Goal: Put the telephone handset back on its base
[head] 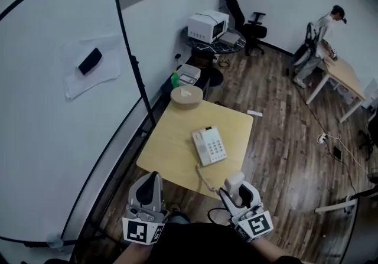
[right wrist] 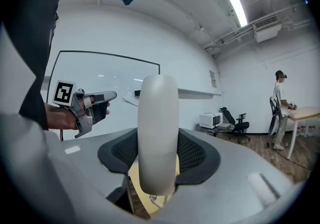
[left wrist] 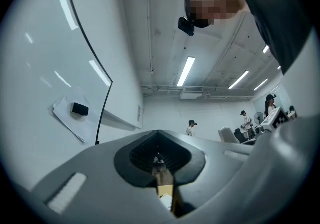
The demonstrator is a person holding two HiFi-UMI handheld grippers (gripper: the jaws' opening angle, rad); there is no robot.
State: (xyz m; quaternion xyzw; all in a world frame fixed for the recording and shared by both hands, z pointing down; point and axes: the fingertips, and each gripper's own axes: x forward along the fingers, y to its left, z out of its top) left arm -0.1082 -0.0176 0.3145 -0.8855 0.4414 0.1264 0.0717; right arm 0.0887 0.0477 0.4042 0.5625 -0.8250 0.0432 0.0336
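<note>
The white telephone base (head: 209, 146) with its keypad lies on the small wooden table (head: 171, 144). A coiled cord (head: 205, 178) runs from it off the table's near edge to the white handset (head: 234, 183). My right gripper (head: 238, 193) is shut on that handset, held upright below the table edge; in the right gripper view the handset (right wrist: 158, 135) stands between the jaws. My left gripper (head: 150, 191) is shut with nothing in it, near the table's front left corner, and its jaws (left wrist: 159, 160) point up at the room.
A round tan object (head: 186, 96) sits at the table's far corner. A whiteboard (head: 53, 109) on a black stand fills the left. A cart with a white appliance (head: 207, 25) and an office chair (head: 248, 23) stand behind; a person (head: 319, 44) works at a far desk.
</note>
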